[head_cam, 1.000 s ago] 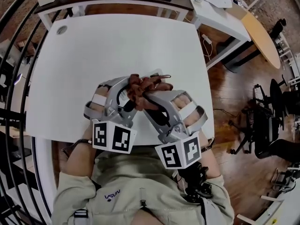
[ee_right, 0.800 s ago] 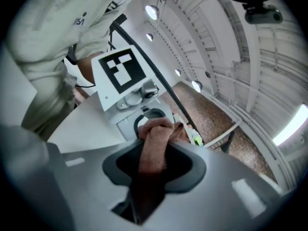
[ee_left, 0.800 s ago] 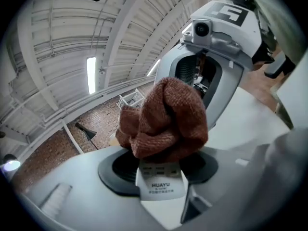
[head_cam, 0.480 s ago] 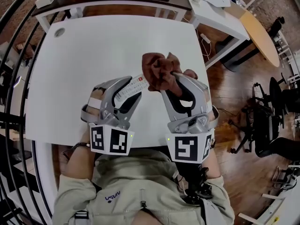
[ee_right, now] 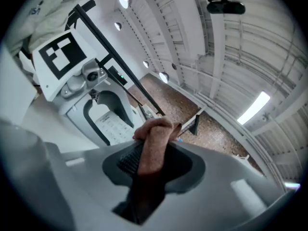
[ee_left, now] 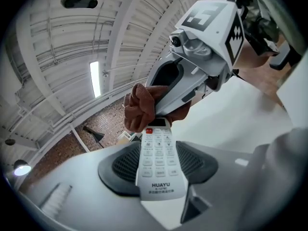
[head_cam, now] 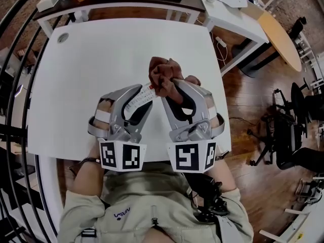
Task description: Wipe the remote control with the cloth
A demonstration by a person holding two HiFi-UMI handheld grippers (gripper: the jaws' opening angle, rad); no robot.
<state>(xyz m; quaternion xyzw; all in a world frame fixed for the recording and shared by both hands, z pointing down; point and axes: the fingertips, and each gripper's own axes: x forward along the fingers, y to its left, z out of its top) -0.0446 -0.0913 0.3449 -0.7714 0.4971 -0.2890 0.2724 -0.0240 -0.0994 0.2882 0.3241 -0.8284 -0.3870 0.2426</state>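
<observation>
In the head view my left gripper [head_cam: 144,96] is shut on a white remote control [head_cam: 140,97] and holds it above the white table [head_cam: 126,44]. Its button face shows in the left gripper view, remote [ee_left: 156,162] lying between the pads. My right gripper [head_cam: 172,87] is shut on a bunched brown cloth [head_cam: 163,76]. The cloth [ee_left: 139,110] sits at the remote's far end and covers its tip. In the right gripper view the cloth [ee_right: 154,153] is pinched between the pads, with the left gripper [ee_right: 103,114] and remote [ee_right: 111,126] just beyond it.
The table's right edge [head_cam: 218,85] is close to the right gripper, with wooden floor and office chairs [head_cam: 293,135] beyond. A round grommet [head_cam: 62,37] sits at the table's far left corner. Another white table [head_cam: 238,9] stands at the back right. A dark railing curves along the left.
The right gripper with the cloth swung off the remote's body, out to the right and upward, and rolled; it now sits at the remote's far tip. The left gripper stayed put.
</observation>
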